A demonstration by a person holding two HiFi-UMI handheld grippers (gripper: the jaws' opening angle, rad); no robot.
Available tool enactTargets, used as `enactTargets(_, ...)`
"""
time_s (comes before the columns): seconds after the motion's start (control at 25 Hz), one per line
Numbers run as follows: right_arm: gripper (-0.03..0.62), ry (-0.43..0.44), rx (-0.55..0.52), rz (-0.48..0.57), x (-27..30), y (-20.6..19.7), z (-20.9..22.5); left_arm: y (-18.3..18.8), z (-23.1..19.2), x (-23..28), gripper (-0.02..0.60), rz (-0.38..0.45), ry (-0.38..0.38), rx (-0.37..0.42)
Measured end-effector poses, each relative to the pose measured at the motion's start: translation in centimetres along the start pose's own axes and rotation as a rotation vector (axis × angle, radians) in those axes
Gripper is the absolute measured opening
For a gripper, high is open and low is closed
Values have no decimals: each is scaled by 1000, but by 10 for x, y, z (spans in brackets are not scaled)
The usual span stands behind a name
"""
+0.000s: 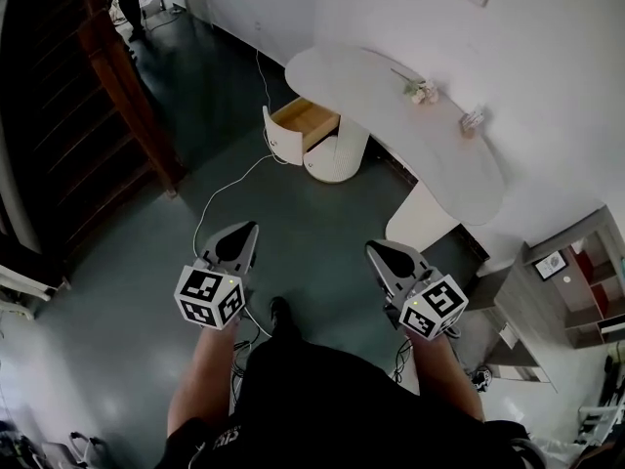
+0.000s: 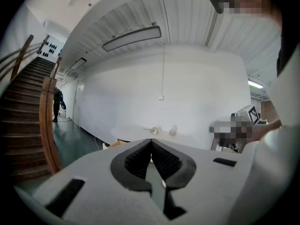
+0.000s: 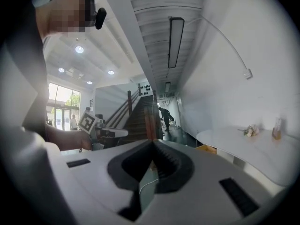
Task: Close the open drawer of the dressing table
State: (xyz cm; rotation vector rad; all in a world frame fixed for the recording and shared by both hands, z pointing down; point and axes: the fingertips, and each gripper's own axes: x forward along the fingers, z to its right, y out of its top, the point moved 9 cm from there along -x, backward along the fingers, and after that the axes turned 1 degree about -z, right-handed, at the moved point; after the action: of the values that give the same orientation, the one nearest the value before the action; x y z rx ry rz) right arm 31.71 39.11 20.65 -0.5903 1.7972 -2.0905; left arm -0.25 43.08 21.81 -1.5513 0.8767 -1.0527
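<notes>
Head view has the open drawer (image 1: 307,121) sticking out of the white dressing table (image 1: 391,115) with its wooden inside showing. It's well ahead of both grippers, roughly between where they point. The left gripper (image 1: 244,233) and right gripper (image 1: 379,252) are each pinched fully closed, tips touching, with nothing in either one. A white cable (image 1: 229,186) snakes over the dark floor ahead of the left gripper, and a wooden staircase (image 1: 68,115) sits off to its left.

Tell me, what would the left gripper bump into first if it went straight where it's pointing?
The left gripper would probably meet the dressing table, near its open drawer. The way there looks free, though depth is hard to judge.
</notes>
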Motion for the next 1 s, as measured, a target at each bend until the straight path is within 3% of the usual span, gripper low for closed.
enactTargets(0.36,6,-5,29,-42,136,23,41,18,-111,68,9,-13,-50,-37)
enactTargets(0.64,6,-29,38,-53,225,33,48,28,-196,101,9,-8,-83,-29)
enactTargets(0.84,6,-22,78,-121,262,18,64,11,-236,123,9,-12,-54,-125)
enactTargets(1.0,6,-22,106,-135,297,11,92,-5,-252,152,9,-62,-64,-153)
